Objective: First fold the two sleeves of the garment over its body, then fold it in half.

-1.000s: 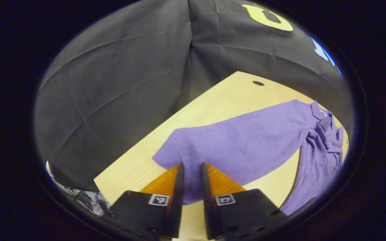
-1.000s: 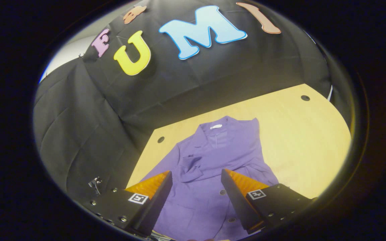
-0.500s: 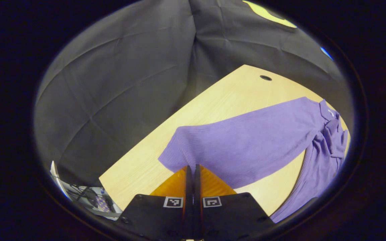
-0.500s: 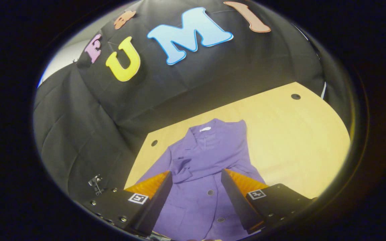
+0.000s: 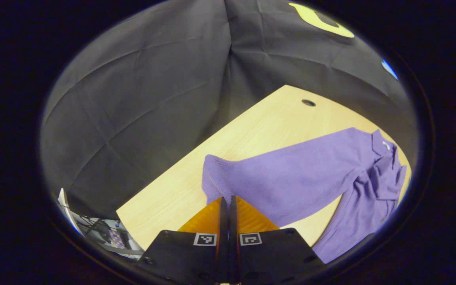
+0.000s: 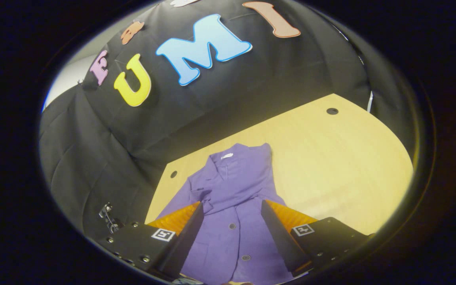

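A recording booth, not a home: black cloth (image 6: 93,130) hangs creased as a wall ahead of both claws, closing off a pale wooden table (image 6: 342,158) with round cable holes (image 6: 332,111). Low to the left claw's left, past the table edge, lie tangled cables and gear (image 5: 101,233).

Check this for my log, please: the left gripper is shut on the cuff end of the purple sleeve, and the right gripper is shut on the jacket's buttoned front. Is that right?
Not quite. The right gripper is open: the right gripper view shows its fingers spread apart over the jacket's buttoned front, gripping nothing. The rest stands: in the left gripper view the left gripper is shut on the cuff end of the purple sleeve.
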Demonstrator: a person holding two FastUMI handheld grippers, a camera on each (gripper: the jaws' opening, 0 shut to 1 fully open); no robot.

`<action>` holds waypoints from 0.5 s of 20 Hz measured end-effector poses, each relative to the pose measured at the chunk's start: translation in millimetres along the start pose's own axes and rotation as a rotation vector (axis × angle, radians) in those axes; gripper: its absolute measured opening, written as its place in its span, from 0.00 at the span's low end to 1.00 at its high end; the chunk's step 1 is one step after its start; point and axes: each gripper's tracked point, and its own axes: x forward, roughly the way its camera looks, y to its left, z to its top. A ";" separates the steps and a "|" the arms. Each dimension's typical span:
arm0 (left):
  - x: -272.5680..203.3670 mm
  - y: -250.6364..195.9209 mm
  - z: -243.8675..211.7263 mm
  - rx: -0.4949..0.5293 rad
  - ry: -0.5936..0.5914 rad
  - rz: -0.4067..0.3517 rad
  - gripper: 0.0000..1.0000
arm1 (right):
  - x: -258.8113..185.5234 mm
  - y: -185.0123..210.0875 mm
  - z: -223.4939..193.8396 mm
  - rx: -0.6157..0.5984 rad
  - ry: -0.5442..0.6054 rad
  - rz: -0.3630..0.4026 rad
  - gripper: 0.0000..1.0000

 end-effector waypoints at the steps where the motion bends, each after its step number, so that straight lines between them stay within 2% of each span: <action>1: -3.3 -13.0 11.2 -0.006 -0.015 -0.015 0.07 | -3.3 -2.8 -1.5 0.006 -0.001 -0.002 0.92; 6: -23.5 -99.9 60.1 0.028 -0.089 -0.137 0.07 | -17.9 -22.9 2.8 0.044 -0.026 -0.019 0.92; 10: -37.1 -184.2 78.3 0.083 -0.109 -0.243 0.07 | -32.6 -46.5 9.3 0.094 -0.064 -0.055 0.92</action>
